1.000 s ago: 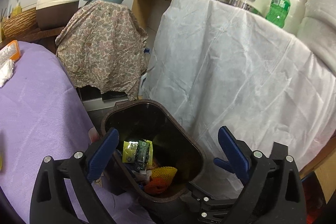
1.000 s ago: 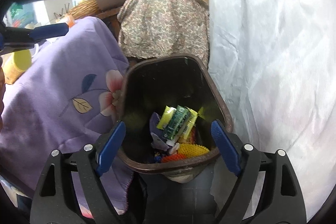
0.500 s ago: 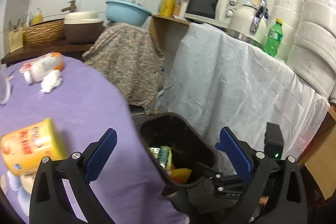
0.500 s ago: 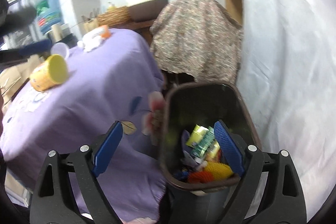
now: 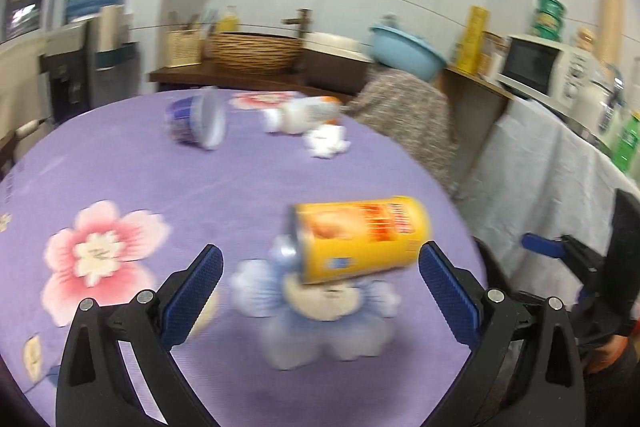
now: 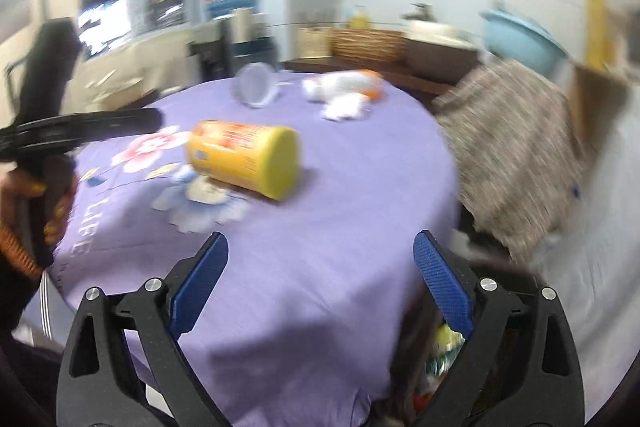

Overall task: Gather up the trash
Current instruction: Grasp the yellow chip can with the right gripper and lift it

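- Left wrist view: the camera has swung off the bin and onto the purple flowered tabletop (image 5: 120,167). Left tongs (image 5: 320,283) gape wide and empty, and the yellow cardboard snack canister (image 5: 360,237) lies on its side just ahead of them, so it's probably the next grab.
- Right wrist view: right tongs (image 6: 320,279) are empty and opening wider. The dark brown trash bin (image 6: 424,355), with wrappers inside, has slid to the bottom right. The white crumpled tissue (image 6: 346,107) and the purple plastic cup (image 6: 256,85) are still waiting farther back.

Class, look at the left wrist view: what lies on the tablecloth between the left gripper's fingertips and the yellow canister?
Only bare purple cloth with a printed pale-blue flower. The left gripper is open and empty; the yellow canister lies on its side just beyond.
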